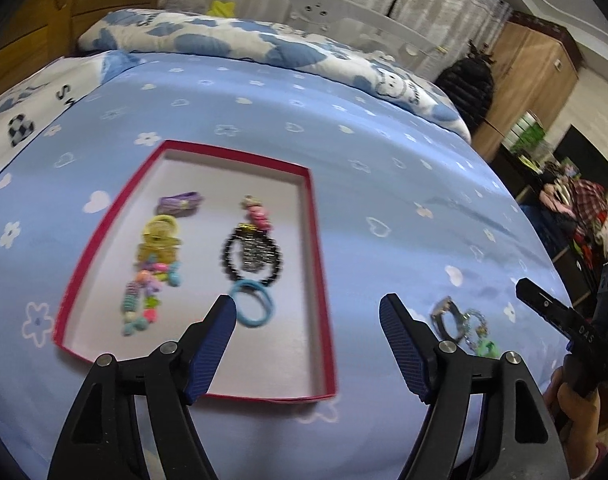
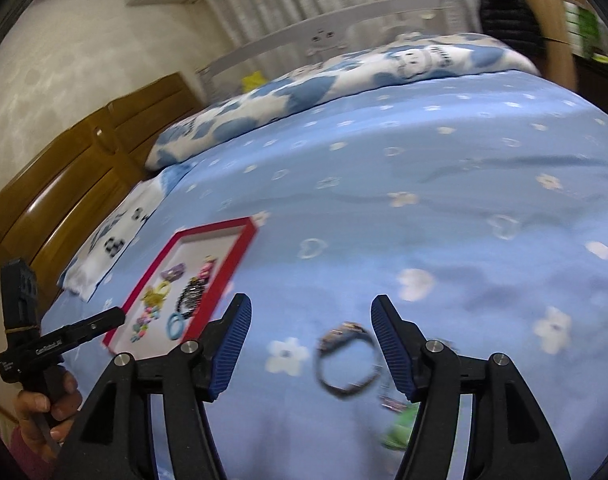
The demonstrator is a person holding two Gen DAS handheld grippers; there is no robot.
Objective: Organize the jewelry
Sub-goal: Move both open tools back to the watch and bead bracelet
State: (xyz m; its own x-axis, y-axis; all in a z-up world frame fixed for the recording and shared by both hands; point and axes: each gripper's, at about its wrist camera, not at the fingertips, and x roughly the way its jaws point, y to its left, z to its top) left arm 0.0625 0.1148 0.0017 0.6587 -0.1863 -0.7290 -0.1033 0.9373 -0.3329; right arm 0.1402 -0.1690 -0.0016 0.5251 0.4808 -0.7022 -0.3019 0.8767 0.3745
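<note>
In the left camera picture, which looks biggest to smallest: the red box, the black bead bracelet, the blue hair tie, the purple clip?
1. red box
2. black bead bracelet
3. blue hair tie
4. purple clip, though it lies farther away and is blurred, so unsure.

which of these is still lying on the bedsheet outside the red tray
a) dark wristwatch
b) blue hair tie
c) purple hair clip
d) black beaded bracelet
a: the dark wristwatch lies on the blue bedsheet between the open right gripper's fingers, while the blue hair tie, black beaded bracelet and purple hair clip all sit inside the red tray.
</note>
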